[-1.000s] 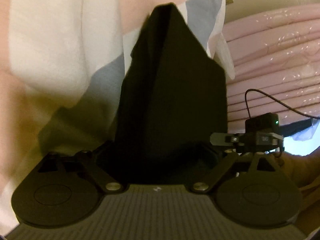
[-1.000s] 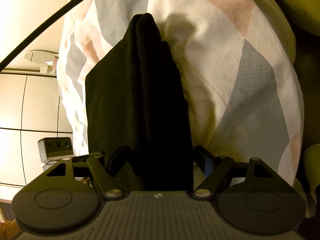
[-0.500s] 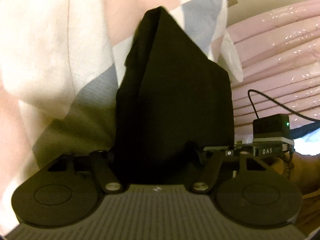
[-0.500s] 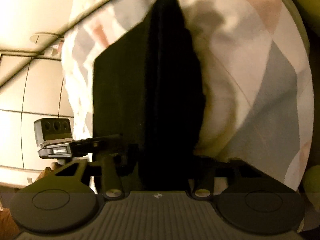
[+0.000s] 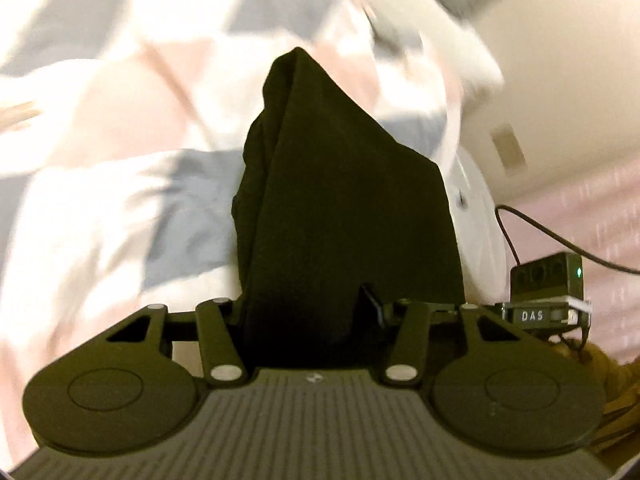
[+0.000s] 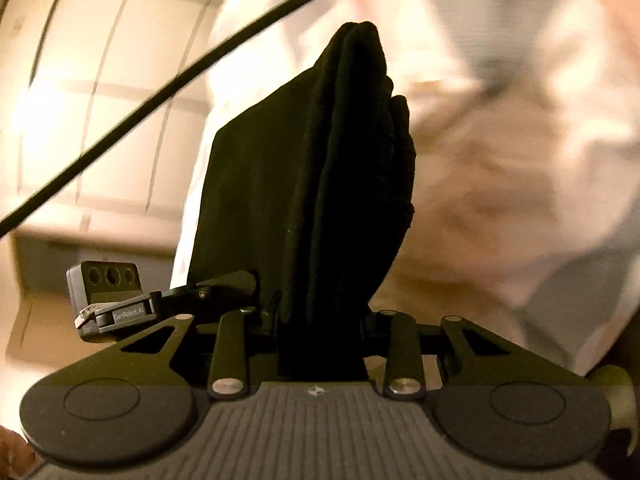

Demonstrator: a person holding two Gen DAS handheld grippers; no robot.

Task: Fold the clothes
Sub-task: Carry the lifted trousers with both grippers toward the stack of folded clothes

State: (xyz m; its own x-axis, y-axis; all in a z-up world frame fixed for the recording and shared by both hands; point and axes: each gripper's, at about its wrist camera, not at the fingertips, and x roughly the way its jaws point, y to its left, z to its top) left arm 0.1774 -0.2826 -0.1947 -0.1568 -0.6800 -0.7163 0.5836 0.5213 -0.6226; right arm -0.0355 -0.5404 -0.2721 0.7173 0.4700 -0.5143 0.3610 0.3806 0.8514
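Observation:
A black folded garment (image 5: 344, 208) rises from between the fingers of my left gripper (image 5: 312, 312), which is shut on it; the cloth hides the fingertips. In the right wrist view the same black garment (image 6: 320, 168) stands in thick folds out of my right gripper (image 6: 320, 320), also shut on it. The right gripper's camera block (image 5: 548, 280) shows at the right of the left view. The left gripper's camera block (image 6: 106, 286) shows at the left of the right view. Both grippers hold the garment close together, lifted above the bedding.
A quilt with pink, grey and white patches (image 5: 120, 160) lies behind the garment, blurred. A pink pleated curtain (image 5: 600, 208) is at right. Pale cabinet doors (image 6: 100, 100) stand at left. A black cable (image 6: 200, 64) crosses the right view.
Both grippers have swung with the garment still clamped; the background has shifted and blurred. The other gripper's camera has come further into each view. The hold on the cloth is unchanged.

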